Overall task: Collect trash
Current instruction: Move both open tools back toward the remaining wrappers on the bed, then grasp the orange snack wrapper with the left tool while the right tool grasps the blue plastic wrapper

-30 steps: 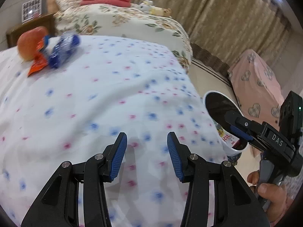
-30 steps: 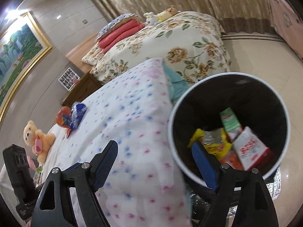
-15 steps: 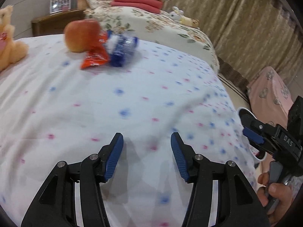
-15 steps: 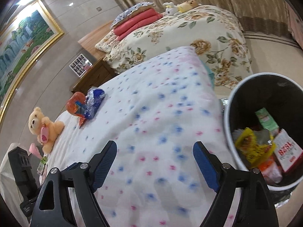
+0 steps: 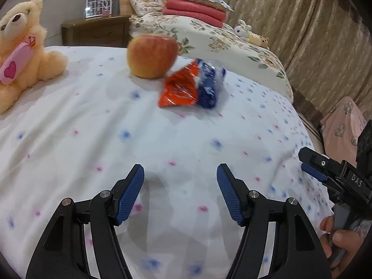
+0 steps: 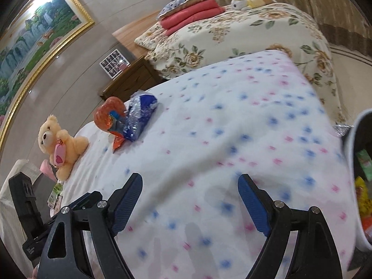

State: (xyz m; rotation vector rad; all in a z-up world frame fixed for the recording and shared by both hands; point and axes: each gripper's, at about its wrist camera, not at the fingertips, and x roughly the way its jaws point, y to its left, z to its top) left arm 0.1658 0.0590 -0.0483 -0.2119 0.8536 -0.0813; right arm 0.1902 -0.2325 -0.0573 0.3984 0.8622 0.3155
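Observation:
An orange snack wrapper point(image 5: 180, 89) and a blue wrapper point(image 5: 210, 84) lie side by side on the dotted white bedspread point(image 5: 93, 127), just in front of a red apple point(image 5: 152, 55). Both wrappers also show in the right wrist view, orange point(image 6: 111, 118) and blue point(image 6: 139, 114). My left gripper point(image 5: 180, 186) is open and empty, low over the bedspread, well short of the wrappers. My right gripper point(image 6: 190, 200) is open and empty too; it shows at the right edge of the left wrist view point(image 5: 311, 162). A white-rimmed trash bin point(image 6: 359, 186) holding wrappers stands at the bed's right edge.
A tan teddy bear point(image 5: 21, 53) with a pink heart sits at the left of the bed. A second bed with a floral cover point(image 6: 244, 32) and red pillows lies beyond. A wooden nightstand point(image 5: 95, 31) stands at the back, curtains to the right.
Both grippers have swung left, away from the bin and toward the wrappers. The apple and wrappers are now nearer and more central; the teddy bear has come into view. Both stay open.

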